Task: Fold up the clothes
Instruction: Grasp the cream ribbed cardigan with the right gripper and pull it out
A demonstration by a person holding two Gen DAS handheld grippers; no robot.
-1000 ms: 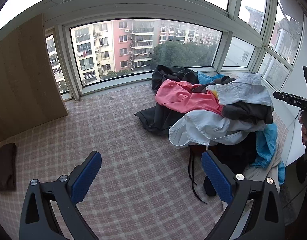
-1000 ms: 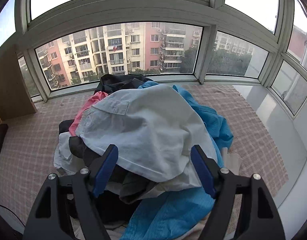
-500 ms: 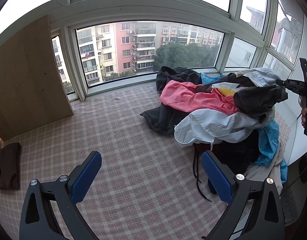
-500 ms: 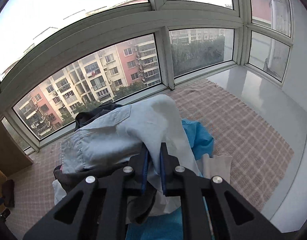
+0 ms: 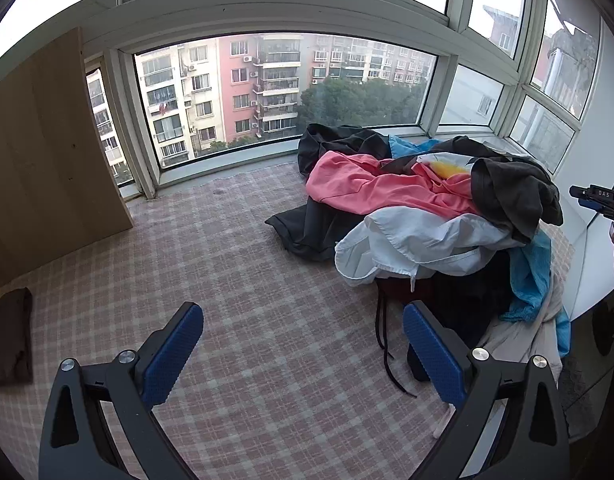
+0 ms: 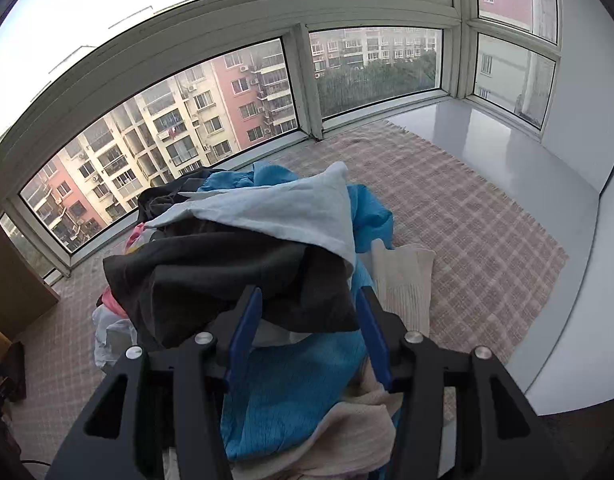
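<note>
A heap of clothes lies on the plaid mat (image 5: 247,280). It holds a pink garment (image 5: 371,188), a white shirt (image 5: 419,240), a dark grey garment (image 5: 511,192) and blue cloth (image 5: 531,276). My left gripper (image 5: 303,354) hangs open over bare mat, left of the heap, with nothing between its fingers. My right gripper (image 6: 307,336) is over the heap's near side and its jaws are opening. The dark grey garment (image 6: 227,276) hangs between them, and the pads do not press on it. A light blue shirt (image 6: 275,212) lies flipped across the top. The right gripper (image 5: 599,200) also shows at the left view's right edge.
A wooden board (image 5: 47,152) leans at the left against the windows. A folded brown cloth (image 5: 9,336) sits at the mat's left edge. A black cord (image 5: 383,332) trails from the heap. A cream ribbed garment (image 6: 403,280) lies at the heap's right, with a white sill (image 6: 527,160) beyond.
The right gripper shut on the light blue shirt, swung it to the right with a roll, then spread its jaws off it. The dark grey garment now lies uncovered. The left gripper kept still.
</note>
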